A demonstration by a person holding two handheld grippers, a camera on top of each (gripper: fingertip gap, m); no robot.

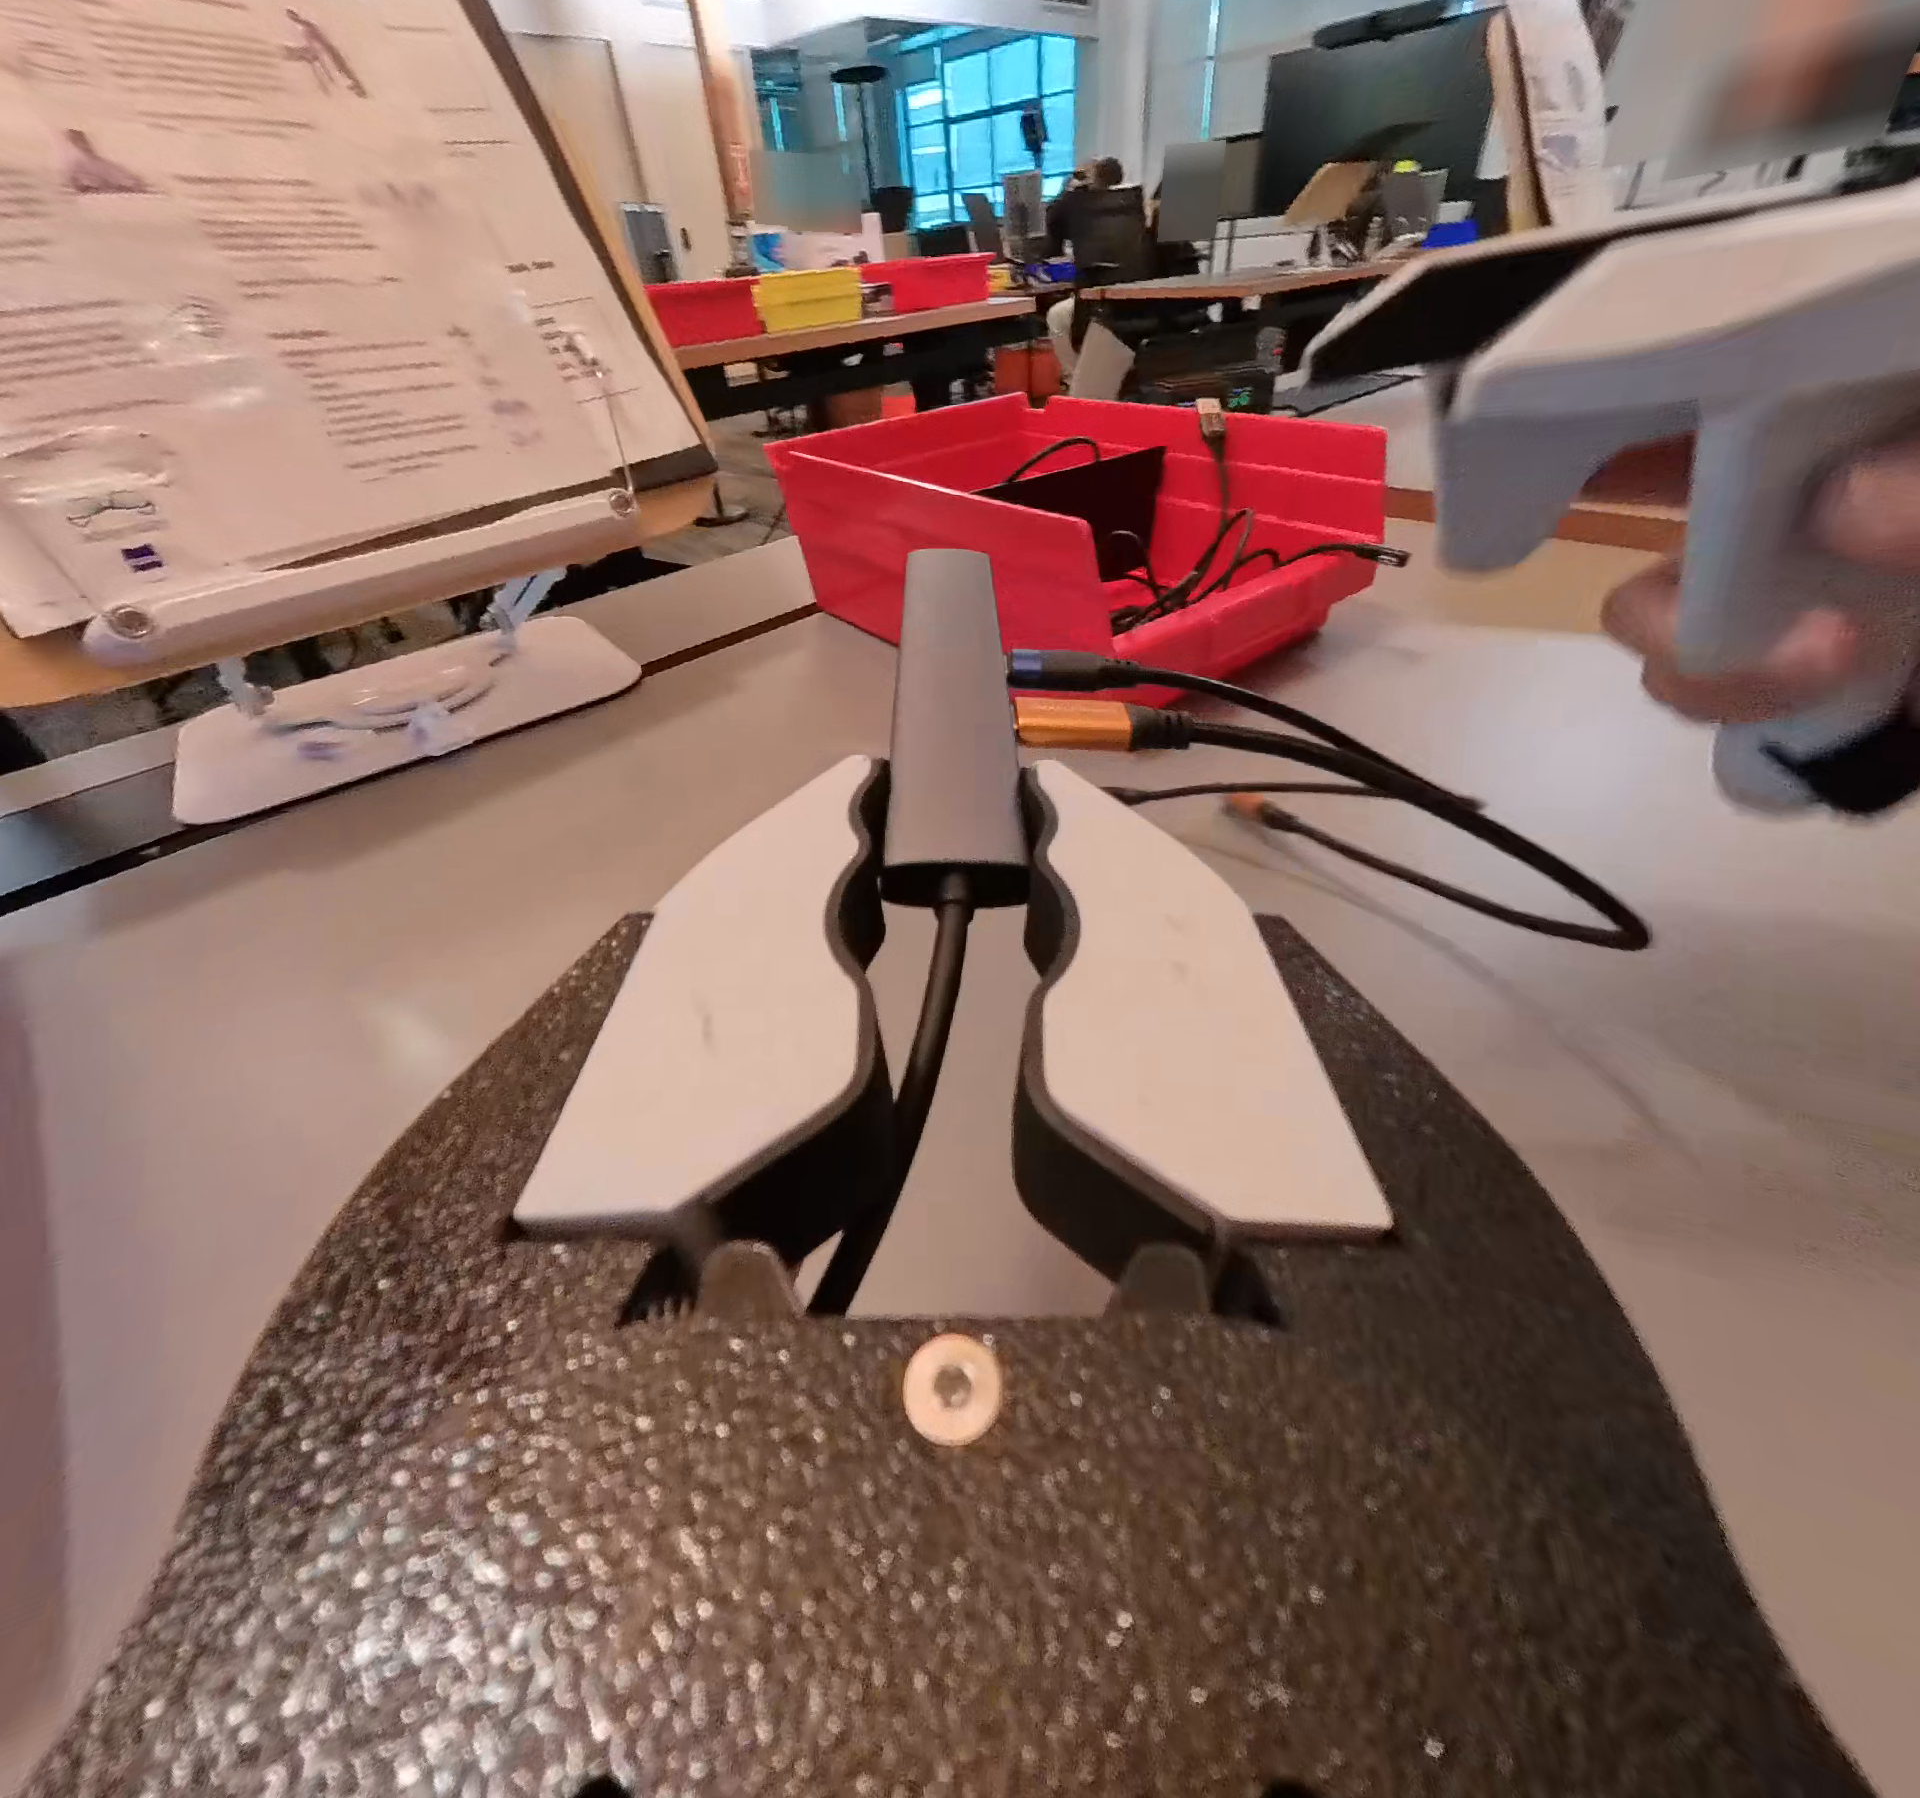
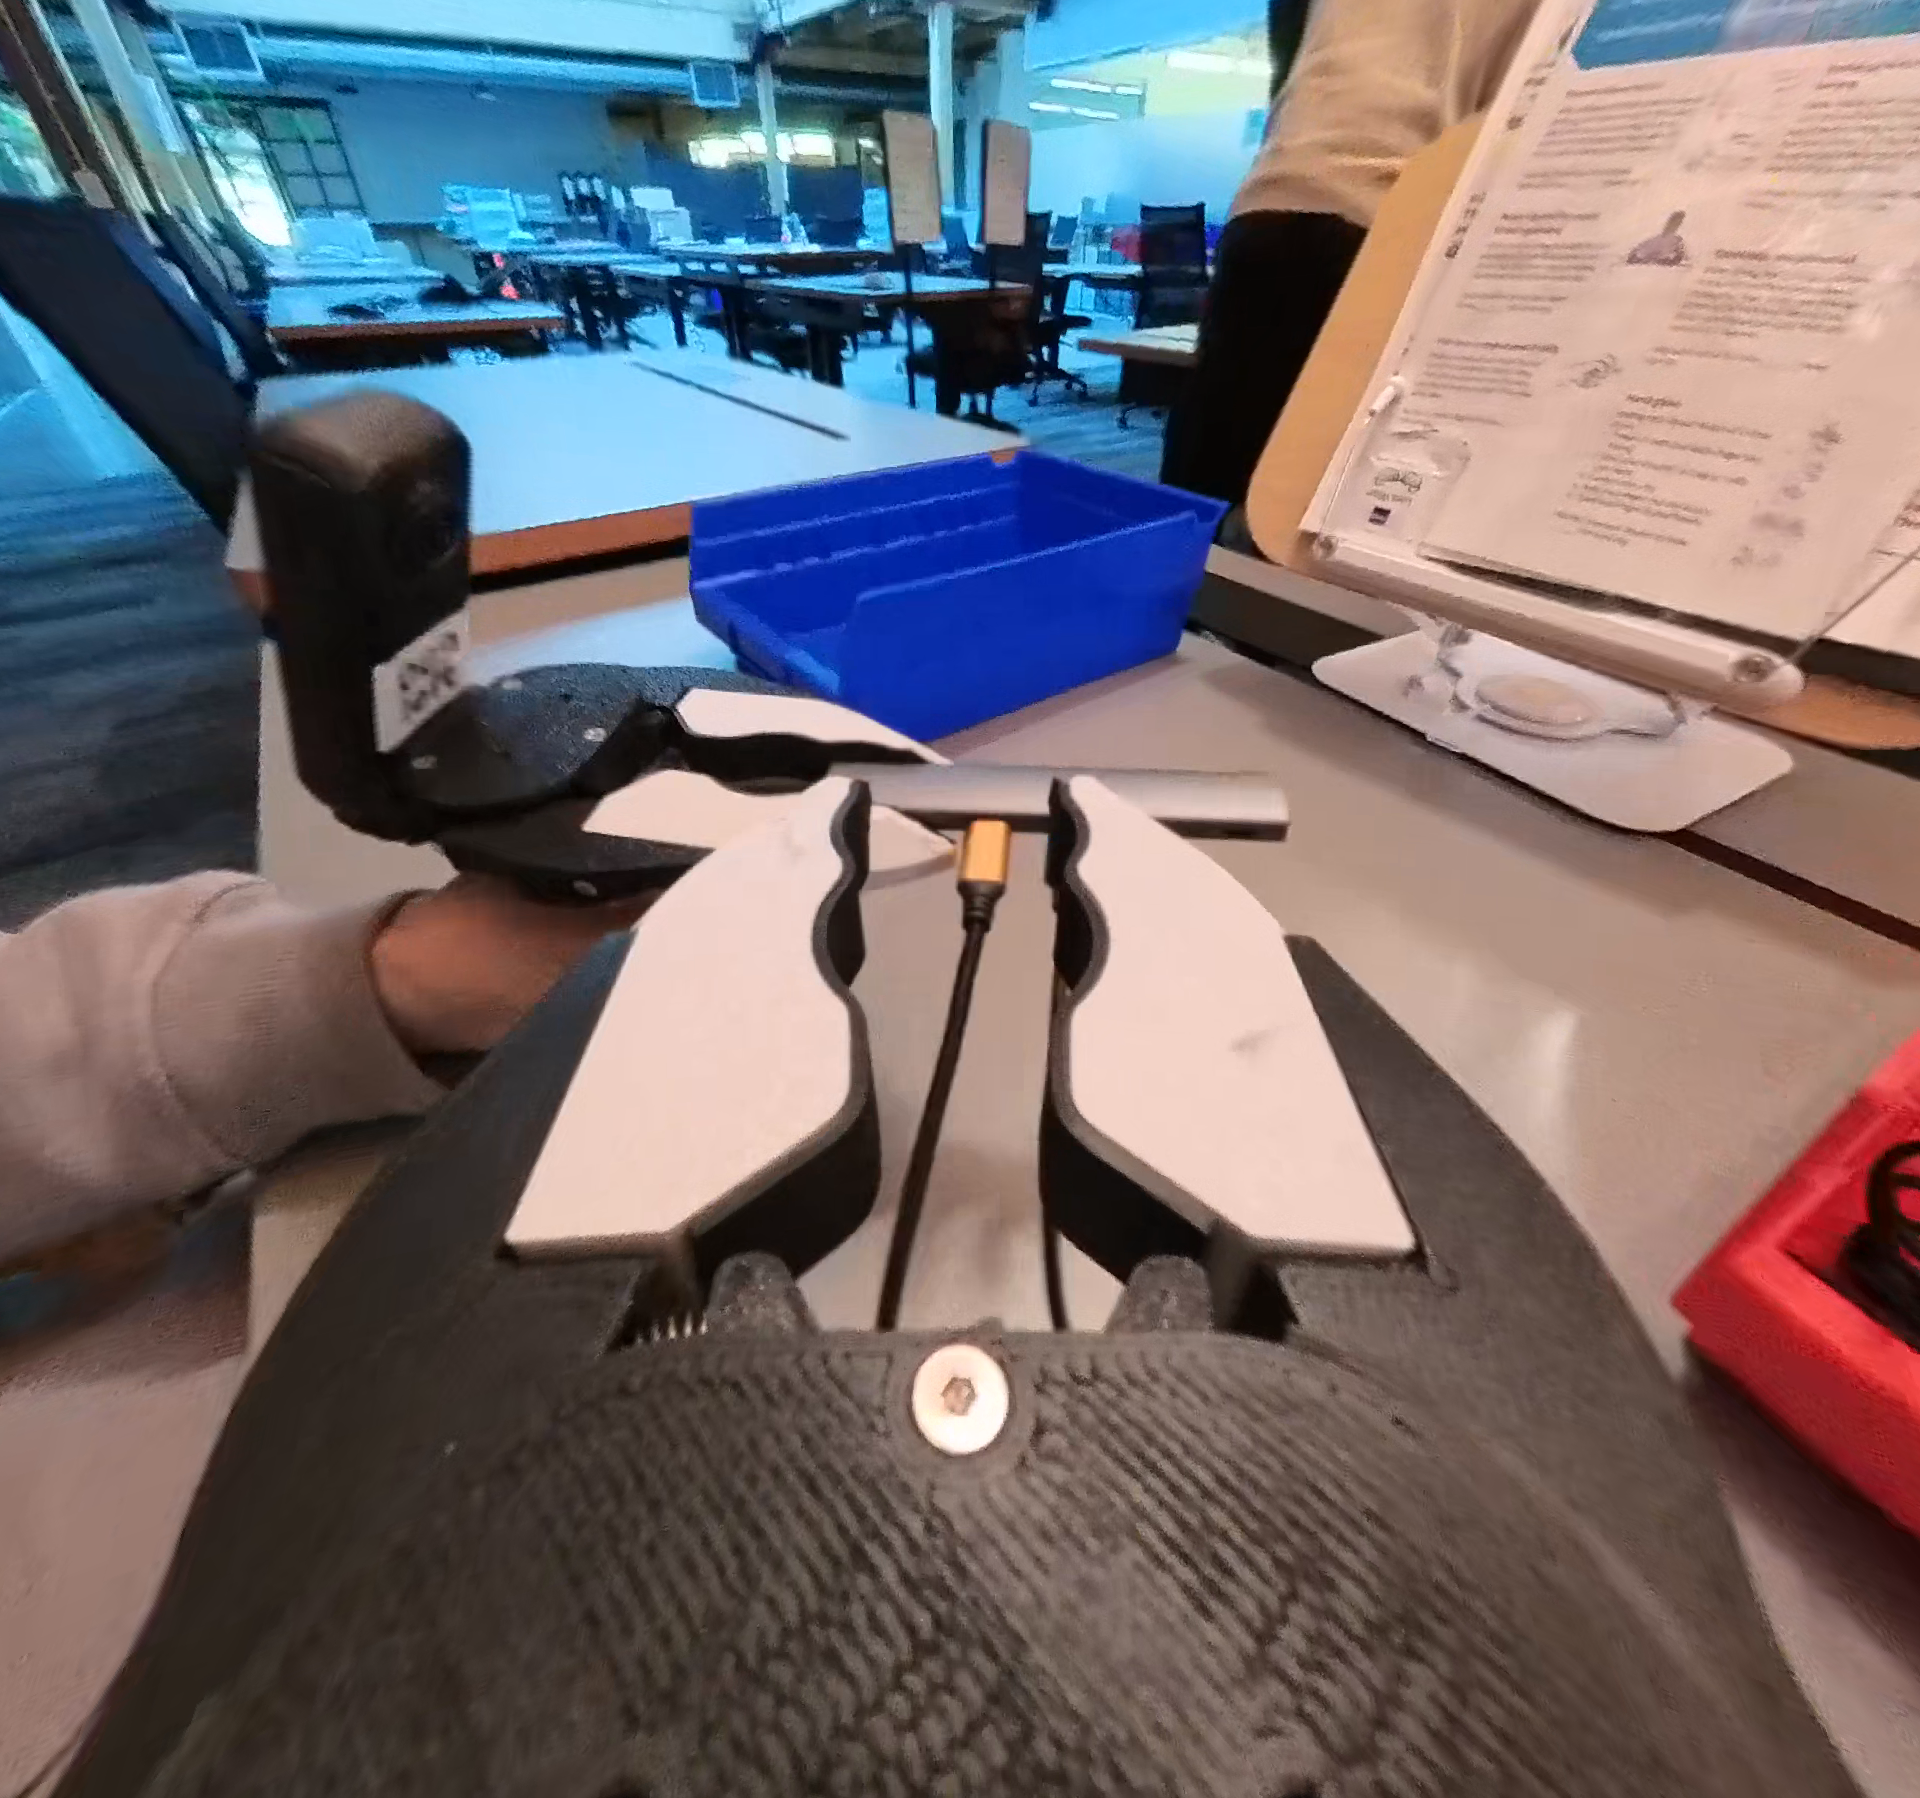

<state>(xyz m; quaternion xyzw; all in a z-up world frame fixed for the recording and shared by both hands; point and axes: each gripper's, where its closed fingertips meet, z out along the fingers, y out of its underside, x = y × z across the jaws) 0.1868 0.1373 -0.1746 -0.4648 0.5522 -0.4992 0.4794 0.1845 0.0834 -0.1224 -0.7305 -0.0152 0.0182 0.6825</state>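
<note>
Fingers of the left gripper [image 1: 956, 818] clamped a slim grey metal hub [image 1: 954, 709] above the grey table [image 1: 312, 969]; the right gripper [image 2: 961, 818] stood open around its orange-shelled cable plug [image 2: 983, 858], near a red plastic bin [image 1: 1049, 512].

A dark grey hub [image 1: 954, 709] carries one blue-tipped plug [image 1: 1049, 670] and one orange-gold plug [image 1: 1075, 725] on black cables, beside a red bin [image 1: 1299, 470] and a blue bin [image 2: 935, 636], on a pale grey table [image 1: 416, 917]; the gripper fingers [image 1: 727, 1000] are white on speckled black.
</note>
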